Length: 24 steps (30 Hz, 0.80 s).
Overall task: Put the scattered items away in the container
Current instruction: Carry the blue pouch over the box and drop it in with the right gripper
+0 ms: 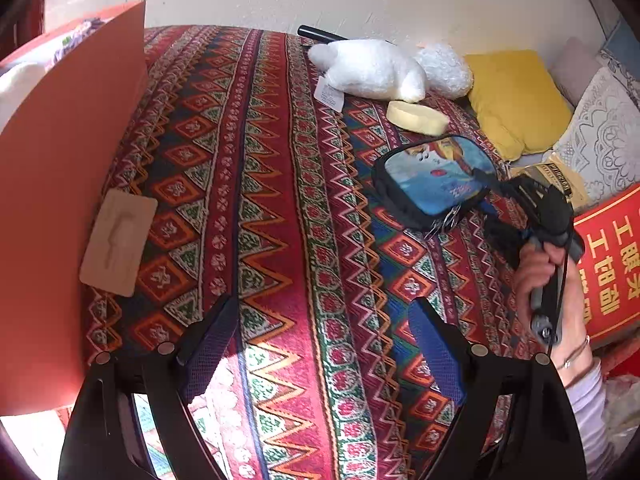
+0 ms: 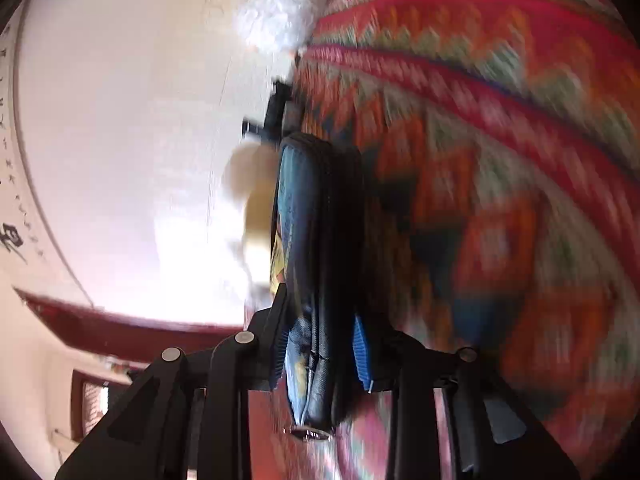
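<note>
- Woven cloth (image 1: 280, 200), striped red, green, blue and orange in zigzags and diamonds, is spread over the whole bed; everything loose lies on it.
- Orange card flap (image 1: 72, 184) of the container is seen upright along the left edge of the left wrist view; soft items are glimpsed behind it, not identifiable.
- Yellow cushion (image 1: 516, 100) is propped at the far right by the wall, beside a white lace-patterned pillow (image 1: 604, 136).
- Red box with gold characters (image 1: 612, 264) is seen at the right edge, partly hidden.
- White plush toy (image 1: 372, 70) lies at the far edge of the bed with a paper tag attached; a fluffy white ball-shaped piece (image 1: 444, 68) touches it on the right.
- Blue printed pouch (image 1: 436, 180) with black edging lies right of centre on the cloth, a metal ring at its near corner.
- Right gripper (image 1: 516, 192) is held in a hand (image 1: 540, 280) at the right; in its own view, rolled on its side and blurred, the pouch (image 2: 316, 264) is seen clamped between the blue pads, so the jaws are closed on the pouch.
- Left gripper (image 1: 324, 344) is held low over bare cloth, jaws spread wide, nothing between them.
- Beige moulded tray (image 1: 118, 242) lies against the orange flap.
- Pale yellow round block (image 1: 418, 117) lies just in front of the plush toy.
- Black cylindrical item (image 1: 320, 34) lies behind the toy by the wall.
</note>
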{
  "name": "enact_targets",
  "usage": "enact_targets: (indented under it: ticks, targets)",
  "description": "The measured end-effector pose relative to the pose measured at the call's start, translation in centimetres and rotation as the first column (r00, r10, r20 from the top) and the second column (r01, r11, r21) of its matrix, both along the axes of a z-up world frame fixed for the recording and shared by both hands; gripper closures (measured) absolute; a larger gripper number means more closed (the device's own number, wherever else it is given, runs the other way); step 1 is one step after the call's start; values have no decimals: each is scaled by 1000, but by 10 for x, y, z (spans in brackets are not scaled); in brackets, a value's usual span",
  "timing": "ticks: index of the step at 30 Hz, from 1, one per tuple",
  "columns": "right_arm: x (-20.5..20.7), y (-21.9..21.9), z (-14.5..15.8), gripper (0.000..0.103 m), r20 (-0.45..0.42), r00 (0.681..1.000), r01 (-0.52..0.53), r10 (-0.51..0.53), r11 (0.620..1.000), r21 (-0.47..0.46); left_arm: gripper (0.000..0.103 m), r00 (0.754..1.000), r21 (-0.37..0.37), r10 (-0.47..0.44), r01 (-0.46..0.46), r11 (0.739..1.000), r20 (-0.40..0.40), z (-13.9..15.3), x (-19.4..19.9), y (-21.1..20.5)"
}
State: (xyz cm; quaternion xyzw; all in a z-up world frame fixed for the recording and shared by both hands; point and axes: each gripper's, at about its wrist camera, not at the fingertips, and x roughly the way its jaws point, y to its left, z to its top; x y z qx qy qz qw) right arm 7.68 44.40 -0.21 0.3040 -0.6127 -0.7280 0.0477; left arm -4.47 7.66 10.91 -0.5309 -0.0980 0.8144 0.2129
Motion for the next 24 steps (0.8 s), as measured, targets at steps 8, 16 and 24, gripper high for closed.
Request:
enact_targets:
  ticks: [8, 16, 24]
  targets:
    - [82, -82, 73, 80, -185, 981, -77, 59, 993, -92, 16, 999, 238, -5, -6, 971, 49, 28, 22, -18]
    - [40, -206, 207, 80, -446, 863, -272, 237, 962, -15, 15, 933, 448, 279, -154, 881, -229, 147, 62, -160]
    - [-32, -389, 232, 80, -447, 829, -370, 335, 929, 9, 0, 758, 370, 569, -453, 811, -318, 147, 51, -318]
